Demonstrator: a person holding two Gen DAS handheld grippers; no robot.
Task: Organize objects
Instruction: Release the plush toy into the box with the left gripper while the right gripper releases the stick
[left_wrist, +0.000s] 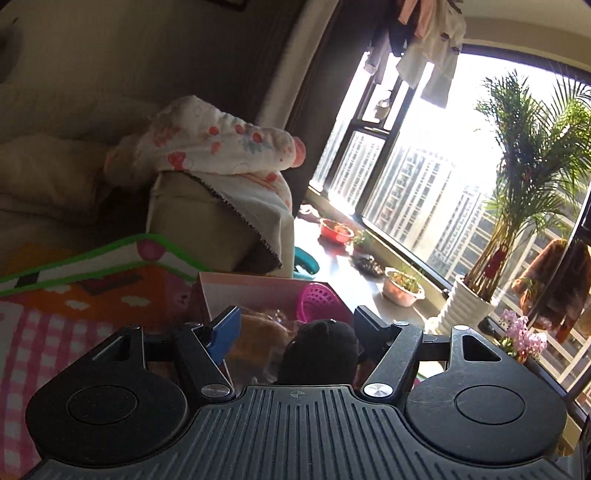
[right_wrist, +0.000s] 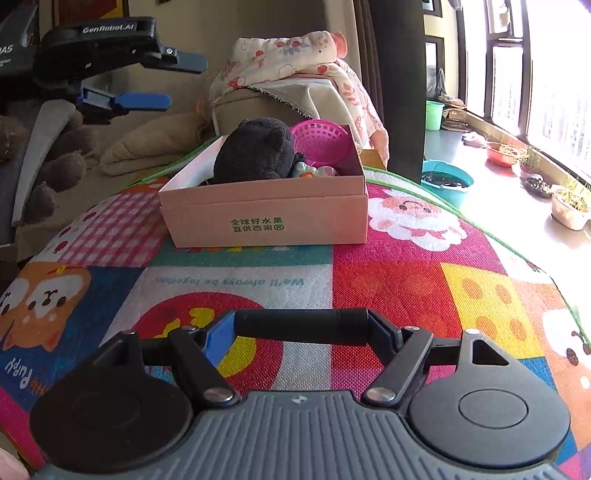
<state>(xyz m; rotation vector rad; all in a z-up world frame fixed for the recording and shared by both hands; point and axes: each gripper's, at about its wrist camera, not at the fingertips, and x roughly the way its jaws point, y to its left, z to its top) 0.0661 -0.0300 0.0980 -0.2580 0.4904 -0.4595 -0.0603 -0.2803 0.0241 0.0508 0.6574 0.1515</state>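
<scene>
A pink cardboard box (right_wrist: 266, 218) with green print stands on the colourful play mat (right_wrist: 406, 288). In it lie a black plush toy (right_wrist: 255, 151), a pink plastic basket (right_wrist: 321, 142) and small pale toys (right_wrist: 314, 171). My right gripper (right_wrist: 301, 328) hovers over the mat in front of the box, shut on a black cylinder (right_wrist: 301, 326) held lengthwise between its pads. My left gripper (right_wrist: 184, 82) hangs in the air to the upper left of the box, open and empty. In the left wrist view, the left gripper (left_wrist: 299, 330) frames the box (left_wrist: 255, 291), basket (left_wrist: 317, 302) and plush (left_wrist: 321, 347) below.
Behind the box stands a beige sofa arm (right_wrist: 258, 103) draped with a flowered blanket (right_wrist: 295, 55). A teal basin (right_wrist: 447, 179) sits on the floor to the right. Planters and bowls (right_wrist: 570, 208) line the window ledge, with a potted palm (left_wrist: 469, 306) by the window.
</scene>
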